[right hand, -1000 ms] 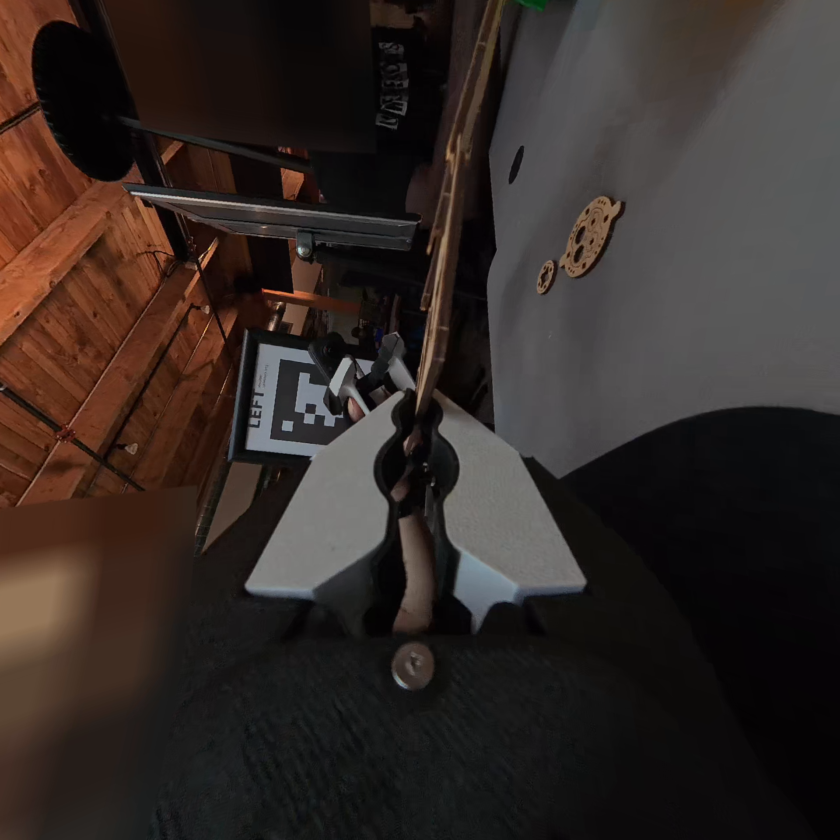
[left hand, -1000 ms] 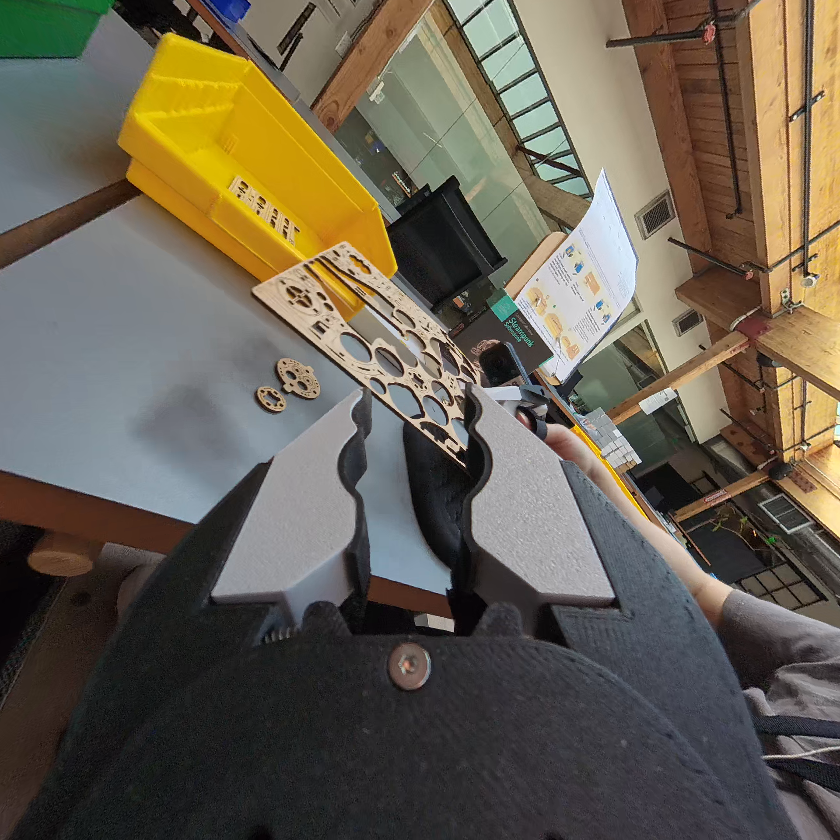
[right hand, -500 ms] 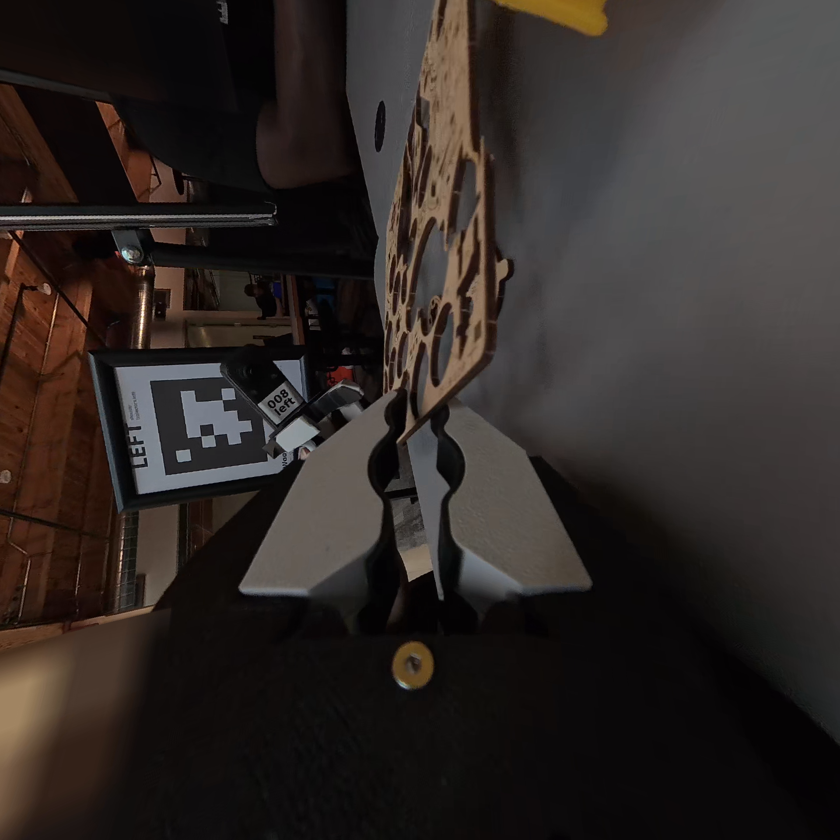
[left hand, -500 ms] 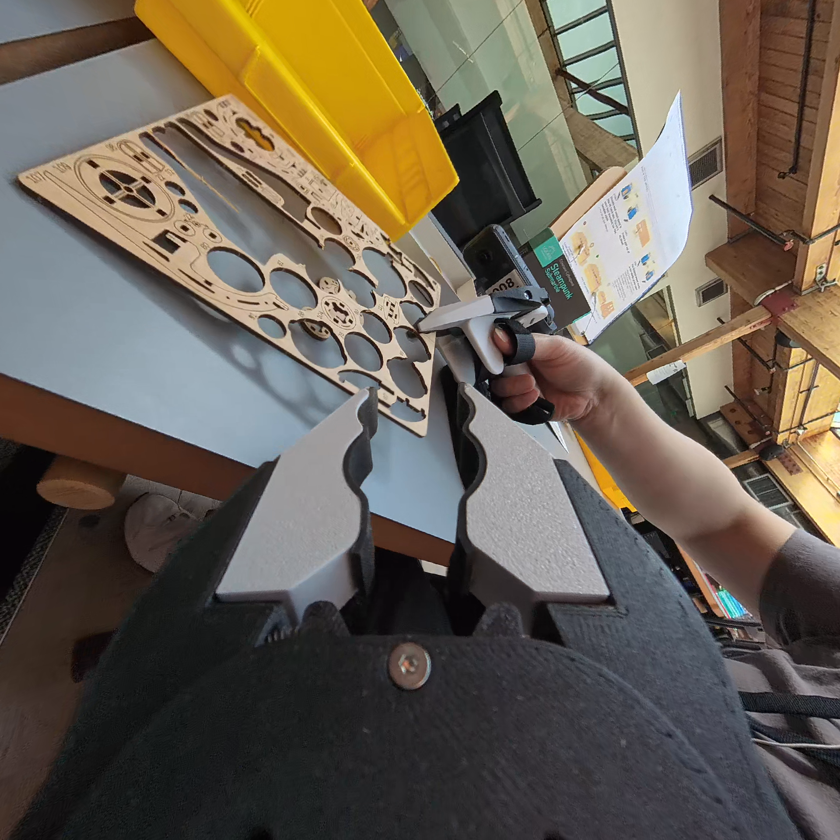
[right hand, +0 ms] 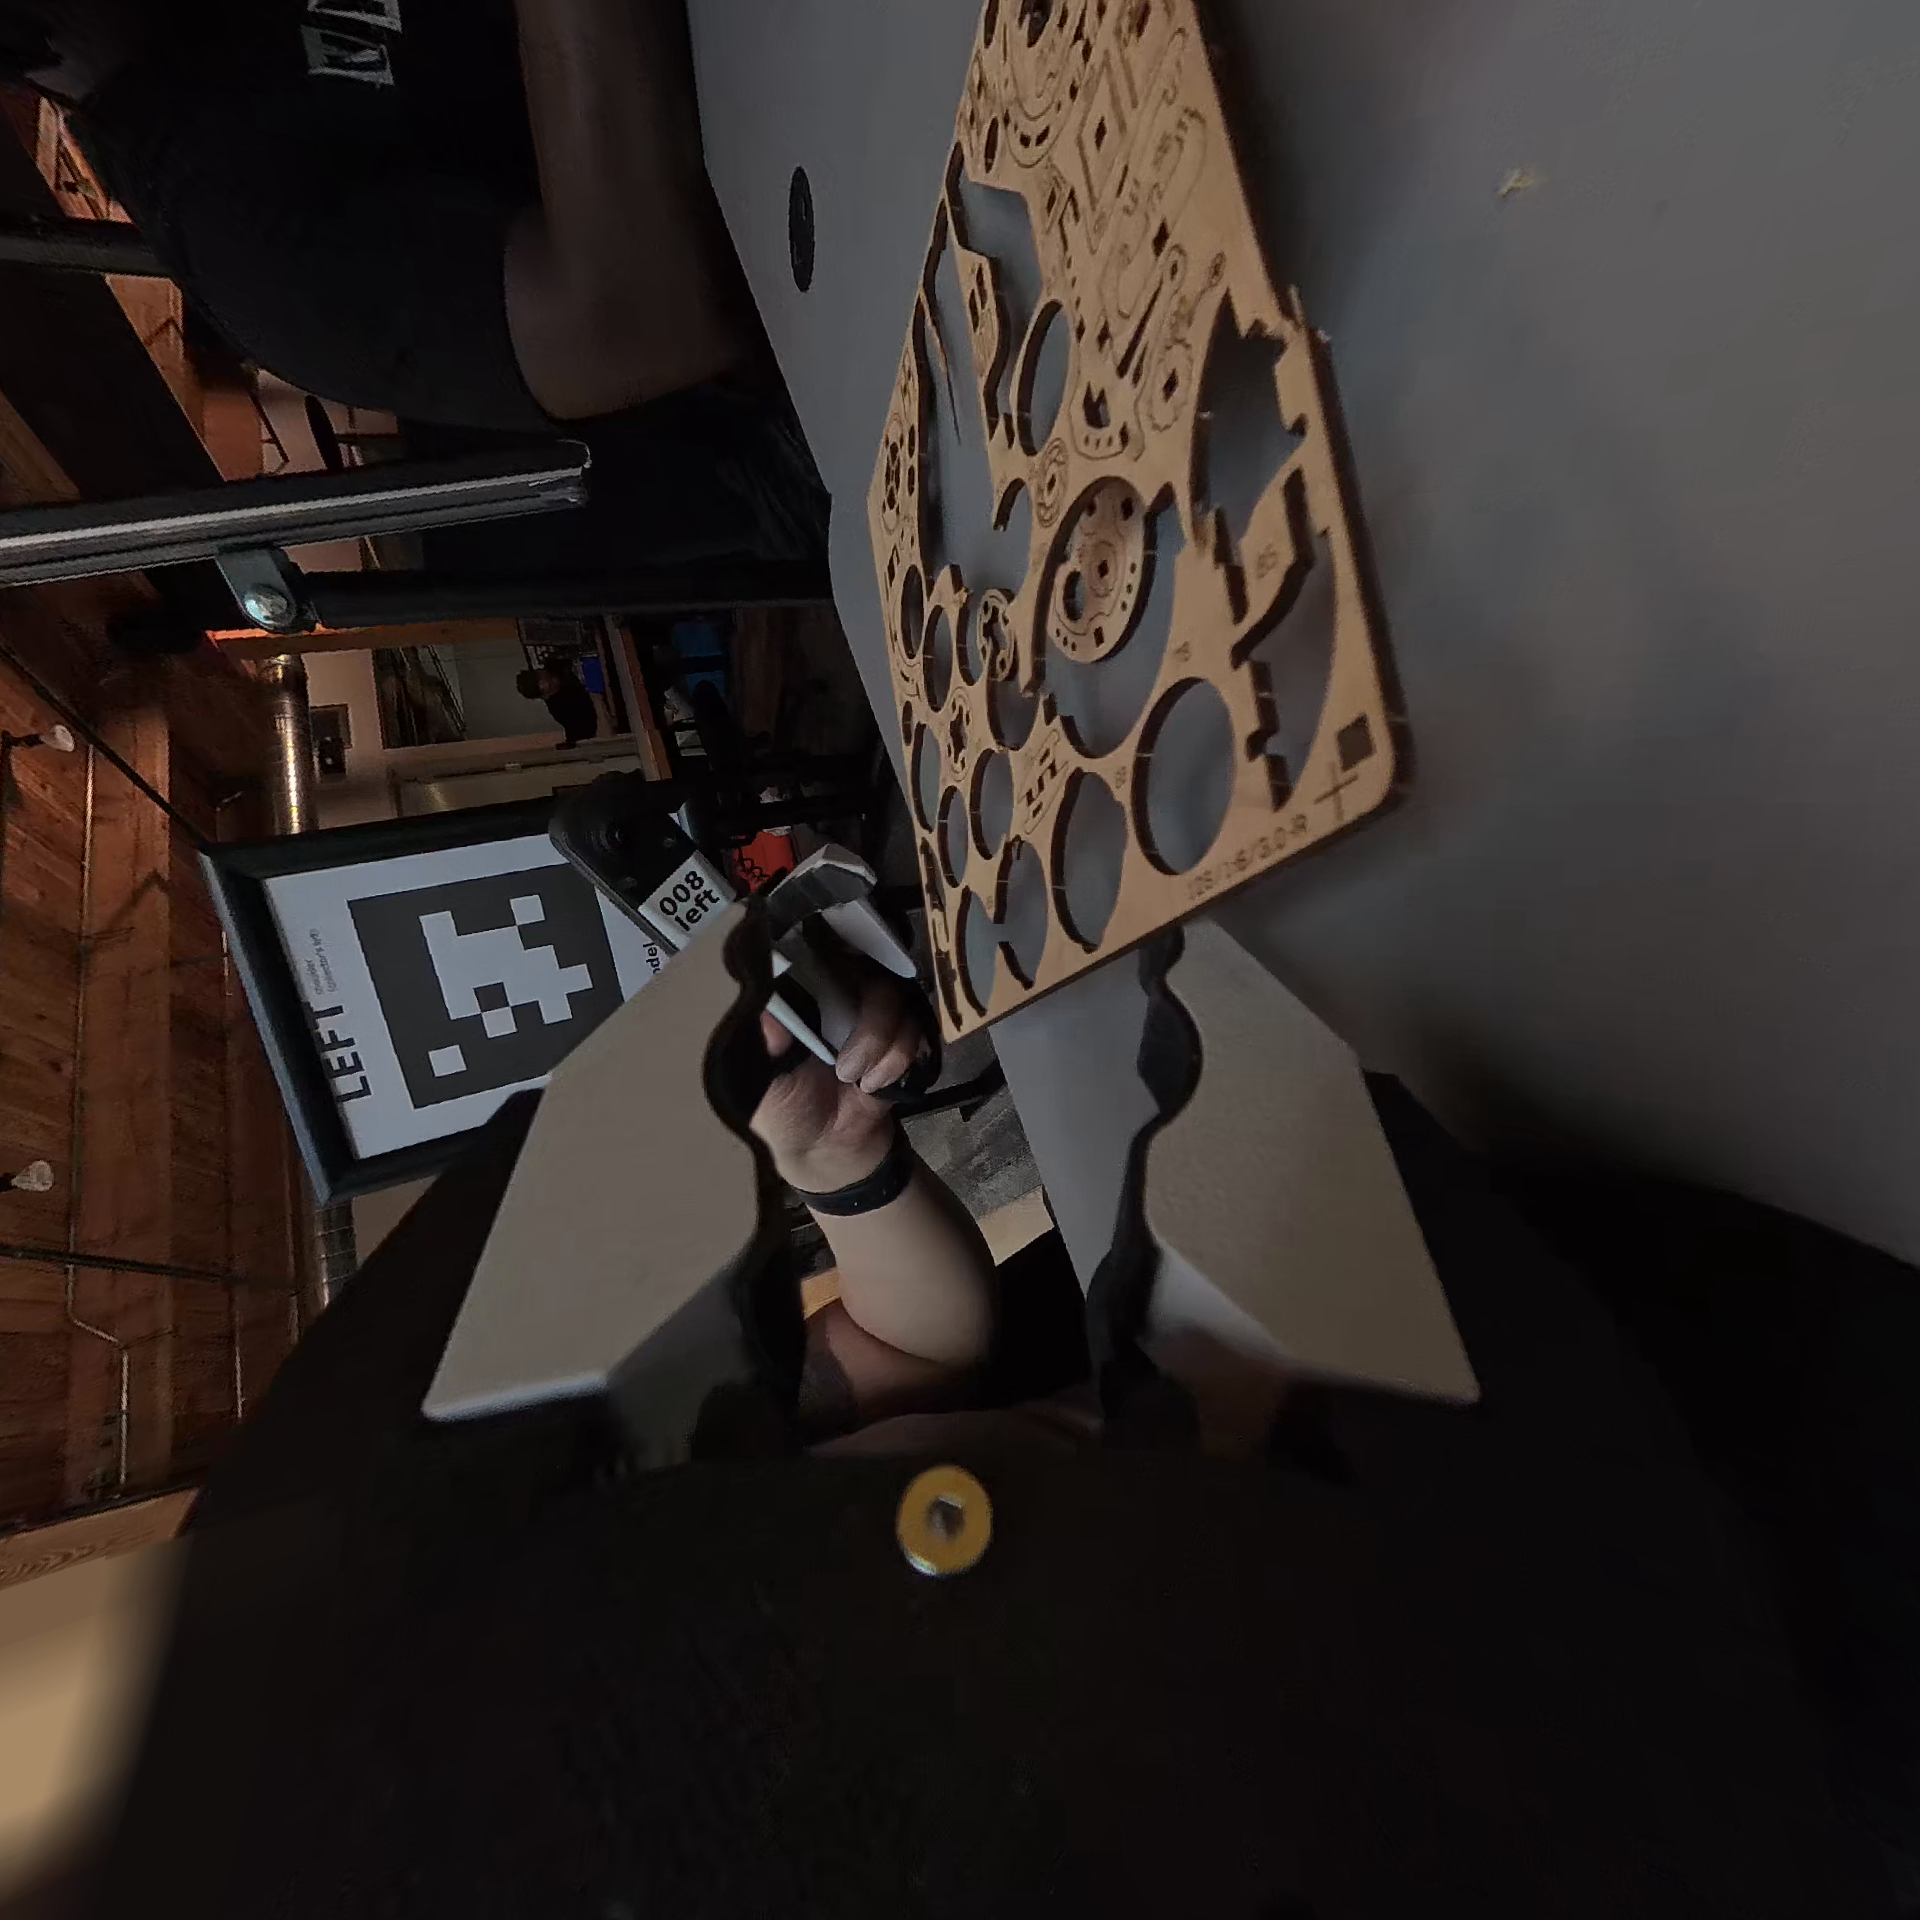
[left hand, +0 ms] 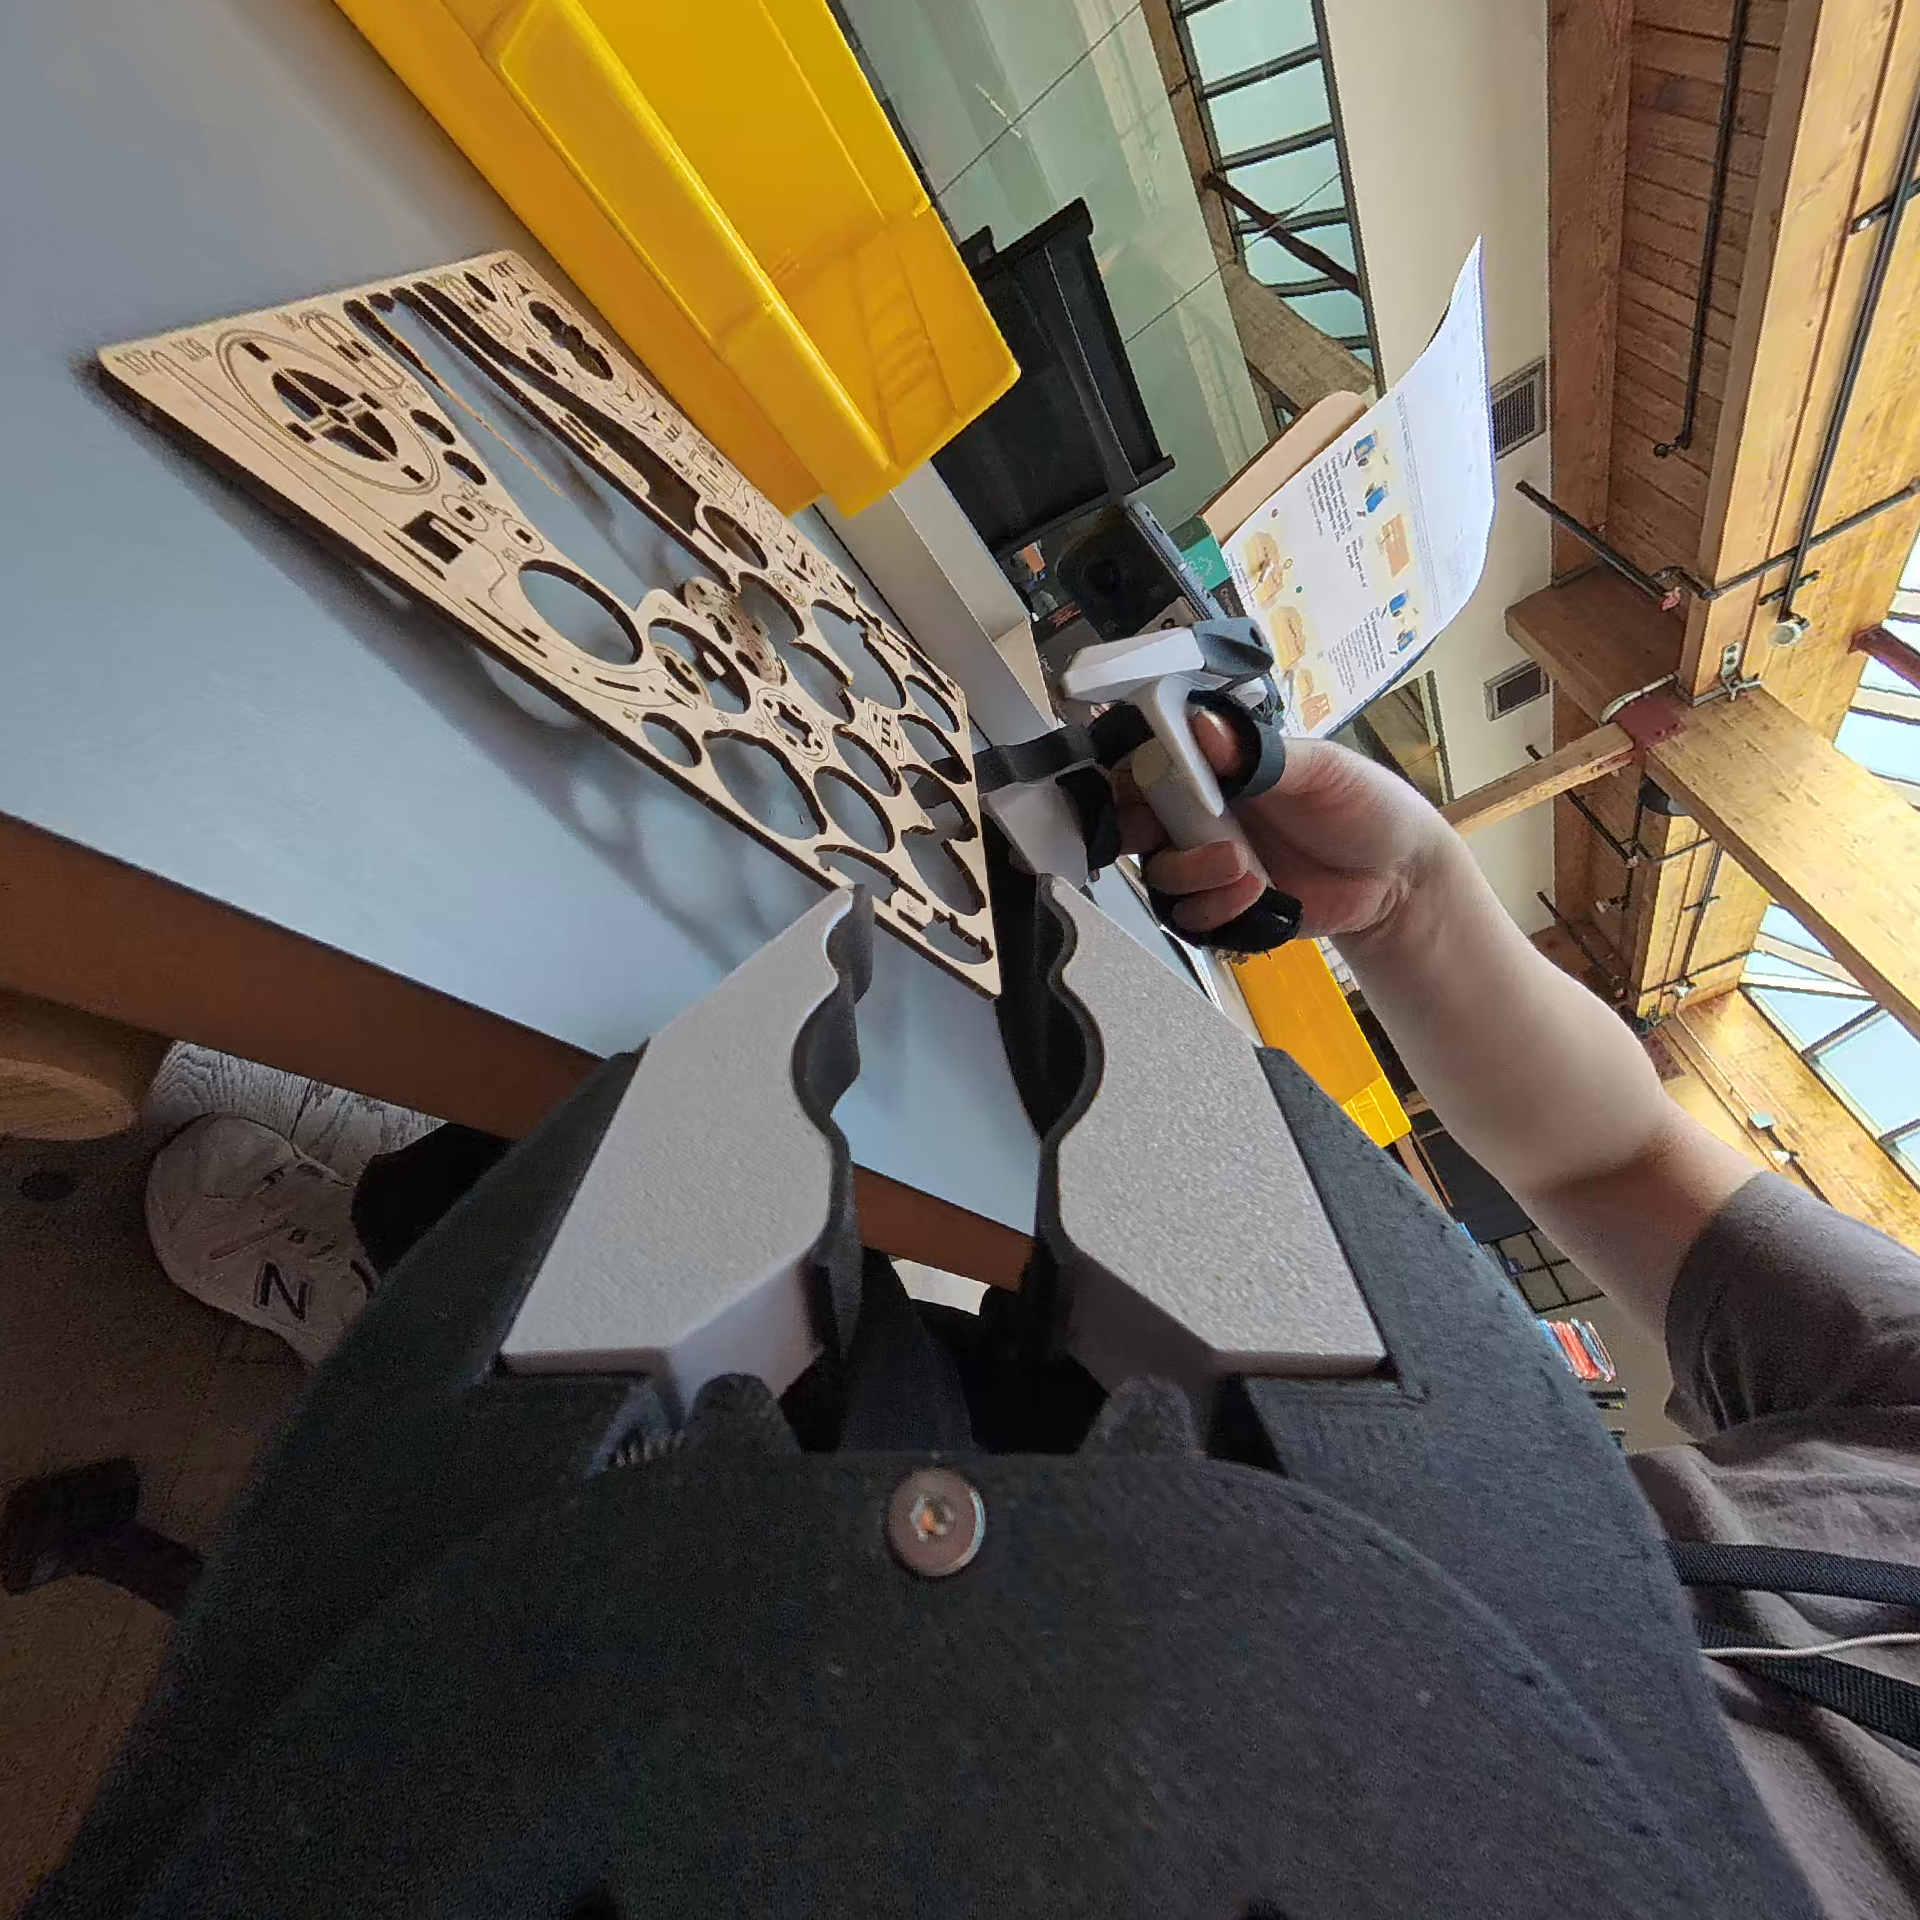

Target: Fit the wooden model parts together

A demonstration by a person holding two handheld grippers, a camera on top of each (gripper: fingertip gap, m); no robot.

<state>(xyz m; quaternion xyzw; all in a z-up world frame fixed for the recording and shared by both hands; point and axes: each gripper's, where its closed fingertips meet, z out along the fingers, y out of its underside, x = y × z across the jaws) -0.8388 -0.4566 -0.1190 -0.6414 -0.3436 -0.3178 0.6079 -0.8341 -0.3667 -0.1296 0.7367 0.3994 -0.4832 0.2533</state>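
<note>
A laser-cut wooden parts sheet (left hand: 488, 577) with many round cut-outs lies flat on the grey table (left hand: 260, 727). In the right wrist view the sheet (right hand: 1262, 566) has its near corner between my open fingers. A loose round gear (left hand: 727, 623) shows through one hole, and a smaller one (right hand: 992, 613) lies beside the gear (right hand: 1101, 571). My left gripper (left hand: 951, 904) is open and empty at the sheet's near corner. My right gripper (right hand: 951, 945) is open and empty. It also shows in the left wrist view (left hand: 1039, 821), at the sheet's far edge.
A yellow bin (left hand: 727, 208) stands behind the sheet. An instruction page (left hand: 1382, 499) stands upright at the table's far end. The table's wooden front edge (left hand: 312, 987) is close, with a shoe (left hand: 239, 1247) on the floor below. A framed black-and-white marker board (right hand: 468, 987) stands beyond the table. One gripper's finger ends stand about 10 centimeters off the other's.
The right gripper held the sheet upright, laid it flat on the table over the two loose gears, then opened and let go. The left gripper stayed open.
</note>
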